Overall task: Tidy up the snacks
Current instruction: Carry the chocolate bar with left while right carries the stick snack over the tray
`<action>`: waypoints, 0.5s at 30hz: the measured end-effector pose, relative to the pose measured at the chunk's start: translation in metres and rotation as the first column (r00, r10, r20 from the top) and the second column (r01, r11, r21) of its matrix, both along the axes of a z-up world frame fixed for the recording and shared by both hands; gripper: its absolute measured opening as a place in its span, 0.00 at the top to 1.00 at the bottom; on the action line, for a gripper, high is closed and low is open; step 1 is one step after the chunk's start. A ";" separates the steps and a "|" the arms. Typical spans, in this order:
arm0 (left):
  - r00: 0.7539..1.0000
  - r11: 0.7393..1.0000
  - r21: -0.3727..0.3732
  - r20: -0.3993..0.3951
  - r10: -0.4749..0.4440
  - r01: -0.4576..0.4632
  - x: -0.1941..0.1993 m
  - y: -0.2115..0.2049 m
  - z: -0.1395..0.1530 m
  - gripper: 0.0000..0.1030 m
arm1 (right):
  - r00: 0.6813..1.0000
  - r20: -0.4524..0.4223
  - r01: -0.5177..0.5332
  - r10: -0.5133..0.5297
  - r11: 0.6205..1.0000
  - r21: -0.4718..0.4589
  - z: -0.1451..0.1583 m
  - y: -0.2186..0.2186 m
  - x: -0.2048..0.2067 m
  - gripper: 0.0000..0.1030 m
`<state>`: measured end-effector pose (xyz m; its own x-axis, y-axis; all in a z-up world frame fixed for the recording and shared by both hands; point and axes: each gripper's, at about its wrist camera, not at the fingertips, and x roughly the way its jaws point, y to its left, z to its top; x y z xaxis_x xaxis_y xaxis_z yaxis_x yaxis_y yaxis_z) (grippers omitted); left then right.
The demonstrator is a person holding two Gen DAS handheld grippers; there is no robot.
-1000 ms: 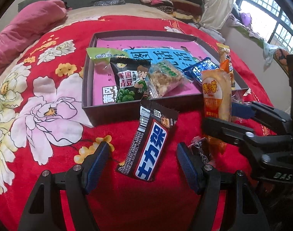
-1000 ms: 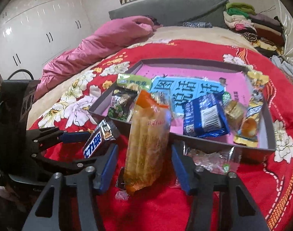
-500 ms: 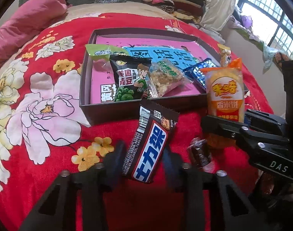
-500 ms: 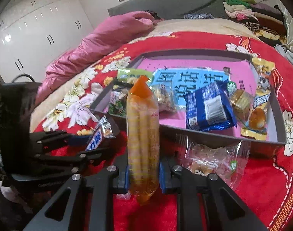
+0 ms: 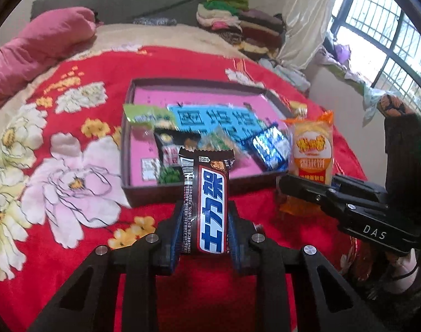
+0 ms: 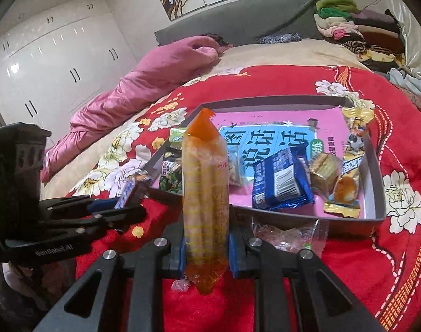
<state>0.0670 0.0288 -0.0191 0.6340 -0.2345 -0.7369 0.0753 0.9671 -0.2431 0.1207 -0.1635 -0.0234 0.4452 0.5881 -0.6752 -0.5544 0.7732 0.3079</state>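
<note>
- Two snacks are held upright before the shallow dark cardboard box [image 5: 182, 193]: a brown chocolate bar [image 5: 207, 204] clamped by the left gripper [image 5: 203, 238].
- An orange wafer-roll packet [image 6: 206, 207] is clamped by the right gripper [image 6: 206, 251]; its lower tip is partly hidden.
- Box contents are blurred in the left view.

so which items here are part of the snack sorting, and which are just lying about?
Job:
- chocolate bar in left gripper
- orange cracker pack in right gripper
- box with blue packet and other snacks
- clear candy bag on the bedspread, outside the box

Lying about:
- pink quilt
- folded clothes pile
</note>
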 end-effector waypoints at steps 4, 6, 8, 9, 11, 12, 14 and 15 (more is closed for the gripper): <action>0.998 0.999 -0.017 0.032 0.050 -0.050 0.003 0.013 0.009 0.72 | 1.000 0.009 0.021 -0.021 1.000 0.014 0.004 -0.007 0.002 0.78; 0.996 0.997 -0.026 0.038 0.078 -0.077 0.007 0.020 0.011 0.72 | 0.999 0.013 0.041 -0.042 0.999 0.021 0.006 -0.011 0.004 0.78; 0.994 0.995 -0.035 0.048 0.099 -0.098 0.010 0.027 0.013 0.72 | 0.998 0.018 0.058 -0.059 0.998 0.027 0.008 -0.016 0.006 0.78; 0.993 0.994 -0.035 0.053 0.106 -0.104 0.011 0.028 0.014 0.72 | 0.998 0.021 0.065 -0.066 0.997 0.030 0.009 -0.018 0.007 0.78; 0.991 0.992 -0.032 0.063 0.121 -0.119 0.013 0.032 0.016 0.72 | 0.996 0.030 0.080 -0.081 0.996 0.035 0.012 -0.022 0.008 0.78; 0.990 0.992 -0.033 0.067 0.127 -0.125 0.015 0.034 0.016 0.72 | 0.996 0.034 0.086 -0.087 0.996 0.037 0.013 -0.023 0.009 0.78; 0.988 0.990 -0.039 0.070 0.136 -0.134 0.018 0.038 0.016 0.72 | 0.994 0.043 0.100 -0.102 0.994 0.039 0.016 -0.027 0.011 0.78; 0.987 0.990 -0.043 0.074 0.140 -0.137 0.019 0.040 0.015 0.72 | 0.993 0.045 0.106 -0.108 0.993 0.041 0.016 -0.029 0.012 0.78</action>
<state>0.0863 0.0685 -0.0039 0.7168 -0.1670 -0.6770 -0.0393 0.9597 -0.2783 0.1327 -0.1929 -0.0069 0.5379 0.5601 -0.6300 -0.4834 0.8172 0.3138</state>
